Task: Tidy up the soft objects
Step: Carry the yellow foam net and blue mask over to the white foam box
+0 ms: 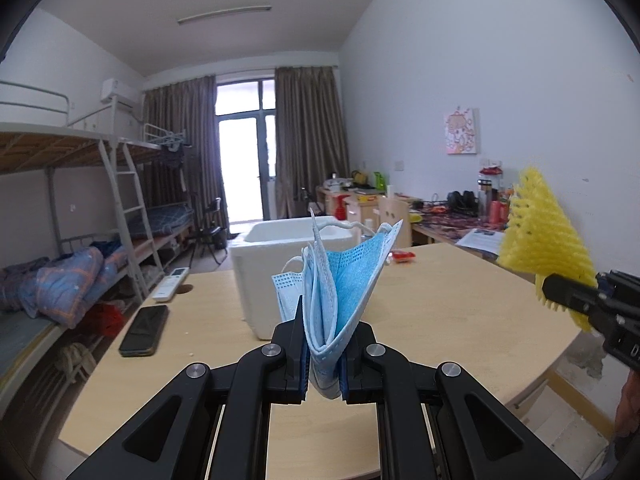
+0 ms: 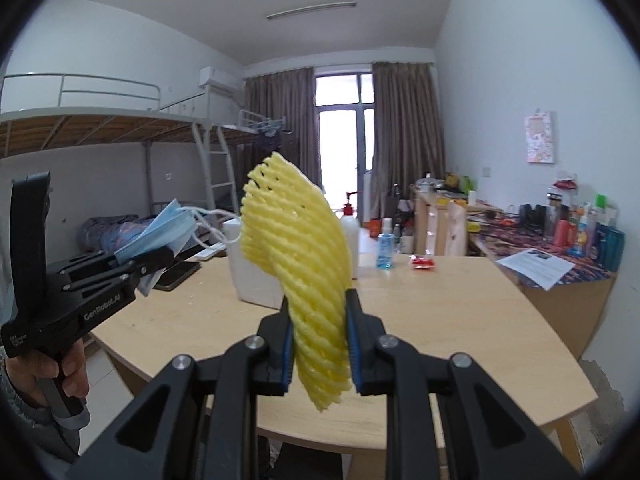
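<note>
Tabletop (image 1: 440, 320) bears foam box (image 1: 260, 280); claws grip masks (image 1: 336, 292), yellow netting (image 2: 300, 260).

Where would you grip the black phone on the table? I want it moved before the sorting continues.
Take the black phone by its two long edges near the middle, coming from above. It lies flat on the table close to the edge, so no face offers the fingers any purchase. Both grippers are full now, so free one first.
</note>
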A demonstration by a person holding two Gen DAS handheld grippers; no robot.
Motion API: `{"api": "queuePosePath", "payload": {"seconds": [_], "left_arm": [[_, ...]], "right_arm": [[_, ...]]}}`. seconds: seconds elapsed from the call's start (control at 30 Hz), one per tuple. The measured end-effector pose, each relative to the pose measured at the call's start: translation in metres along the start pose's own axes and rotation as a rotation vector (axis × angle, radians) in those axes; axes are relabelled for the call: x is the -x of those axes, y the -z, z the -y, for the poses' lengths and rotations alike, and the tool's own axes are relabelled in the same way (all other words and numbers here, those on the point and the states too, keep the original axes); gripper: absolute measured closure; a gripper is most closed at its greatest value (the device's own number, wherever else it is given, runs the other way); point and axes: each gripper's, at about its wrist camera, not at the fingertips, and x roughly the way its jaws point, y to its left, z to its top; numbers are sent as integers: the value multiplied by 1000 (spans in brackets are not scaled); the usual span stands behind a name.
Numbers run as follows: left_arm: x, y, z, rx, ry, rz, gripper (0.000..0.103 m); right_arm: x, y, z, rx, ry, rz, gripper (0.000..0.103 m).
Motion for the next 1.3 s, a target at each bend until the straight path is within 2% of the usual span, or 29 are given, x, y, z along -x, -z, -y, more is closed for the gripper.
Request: {"api": "queuePosePath", "payload": {"seconds": [0.4,0.73,1.07,1.3], "left_arm": [[0,5,-25,37,-78,6,92],[-24,7,-46,73,-126,-39,92],[-53,-1,-53,82,-126,-79,92],[-72,-13,-63,85,-127,-87,92]], "right_arm": [[-29,-4,-24,27,-89,-18,77],[-62,-10,-37,32,-150,-42,77],[-96,-21,-32,8,-147,-96,77],[-115,-41,-28,-2,-150,-101,77]]}}
